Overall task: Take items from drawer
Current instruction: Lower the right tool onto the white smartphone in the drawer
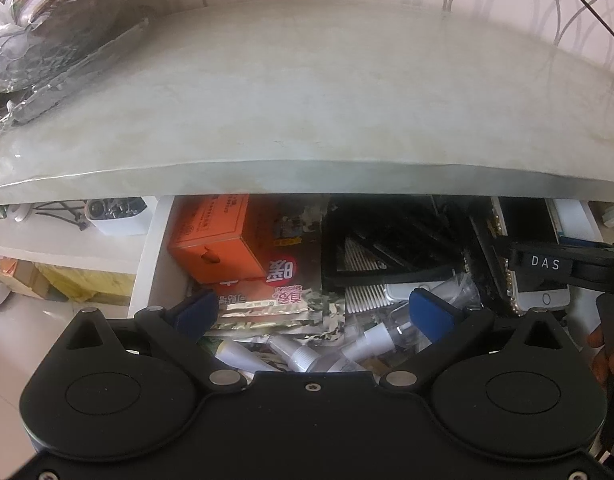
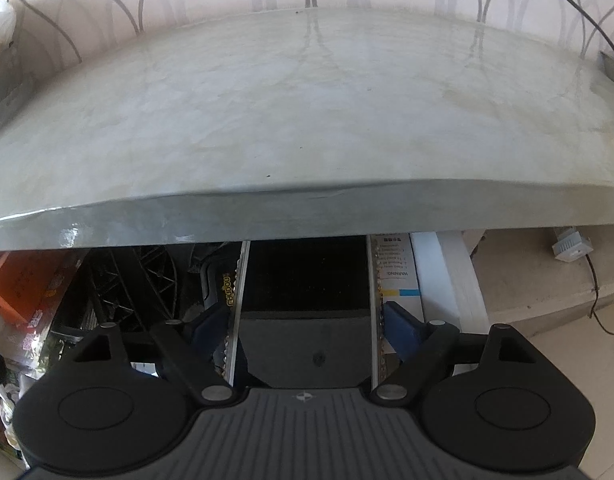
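Obs., drawer open under the marble countertop [image 1: 307,92].

Nearest: left gripper [image 1: 315,312] hung over the front of the drawer [image 1: 151,256], jaws spread wide, nothing between the pads. Below it lay small white spray bottles [image 1: 371,340] and foil sachets [image 1: 263,308], loose and overlapping.

Right gripper [image 2: 305,328] was set wide astride a dark phone-like slab [image 2: 307,320] with bead-studded long edges, at the drawer's right end. Each pad lay at or just beside one edge. Whether the pads pressed on it, could not tell.

Step in hand, as judged: take the slab.
- Close squarely on the two long edges. The beads look uneven and may slip, so the pads should seat flat before the lift.
- Lift up, then draw back. The countertop lip overhangs the rear of the drawer.
- Keep the left gripper clear of the path.

Drawer contents, further in:
- a pale comb [image 1: 365,298], partly under a black frame [image 1: 387,248] with a pleated panel
- an orange carton [image 1: 215,240] at the left, resting on the sachets
- a white printed box [image 2: 395,272] against the right wall, just beside the slab

Rear of the drawer hidden under the countertop. On the countertop, far left, a crumpled plastic bag [image 1: 39,40].
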Tool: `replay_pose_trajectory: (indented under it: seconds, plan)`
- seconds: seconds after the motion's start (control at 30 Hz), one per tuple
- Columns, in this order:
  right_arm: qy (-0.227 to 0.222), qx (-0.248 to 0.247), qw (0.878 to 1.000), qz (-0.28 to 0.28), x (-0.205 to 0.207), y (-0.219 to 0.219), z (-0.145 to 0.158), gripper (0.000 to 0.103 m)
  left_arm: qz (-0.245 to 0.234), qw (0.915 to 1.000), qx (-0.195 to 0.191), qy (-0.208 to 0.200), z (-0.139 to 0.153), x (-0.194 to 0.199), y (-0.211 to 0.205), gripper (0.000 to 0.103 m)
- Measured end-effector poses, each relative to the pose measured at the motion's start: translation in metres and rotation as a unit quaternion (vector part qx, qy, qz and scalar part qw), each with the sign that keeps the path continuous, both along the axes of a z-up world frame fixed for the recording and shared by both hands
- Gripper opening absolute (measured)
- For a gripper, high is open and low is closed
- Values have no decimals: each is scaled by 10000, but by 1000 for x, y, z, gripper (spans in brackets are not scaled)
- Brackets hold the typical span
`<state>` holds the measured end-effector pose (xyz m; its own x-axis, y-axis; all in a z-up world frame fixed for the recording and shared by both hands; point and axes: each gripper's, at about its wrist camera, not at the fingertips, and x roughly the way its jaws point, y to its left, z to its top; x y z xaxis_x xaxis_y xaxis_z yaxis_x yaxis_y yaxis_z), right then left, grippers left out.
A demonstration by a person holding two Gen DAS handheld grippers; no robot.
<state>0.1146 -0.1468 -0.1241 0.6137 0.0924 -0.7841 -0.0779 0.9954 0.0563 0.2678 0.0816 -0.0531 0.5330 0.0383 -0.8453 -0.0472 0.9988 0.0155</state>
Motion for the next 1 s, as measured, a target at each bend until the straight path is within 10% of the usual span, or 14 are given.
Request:
replay_pose_trajectory:
  seconds: [1.0]
  plan:
    - [-165,193,9997,-10,-34,-1,32,85,63,10000,-2,5,-2,2,2,103]
